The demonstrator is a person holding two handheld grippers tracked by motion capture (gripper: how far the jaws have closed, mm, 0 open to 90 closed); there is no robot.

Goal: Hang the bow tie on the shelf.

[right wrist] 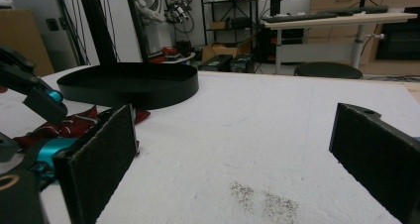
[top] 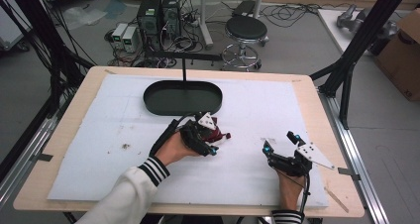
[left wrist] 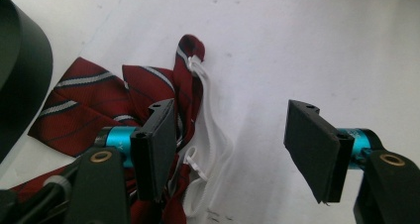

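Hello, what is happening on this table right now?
A person works at a table with a hand-held gripper in each hand. The left hand-held gripper is down over a dark red striped bow tie with a white strap, lying beside a black oval tray. Its jaws stand apart around the strap and part of the fabric, with no grip yet. The right hand-held gripper waits open above the white sheet, holding nothing.
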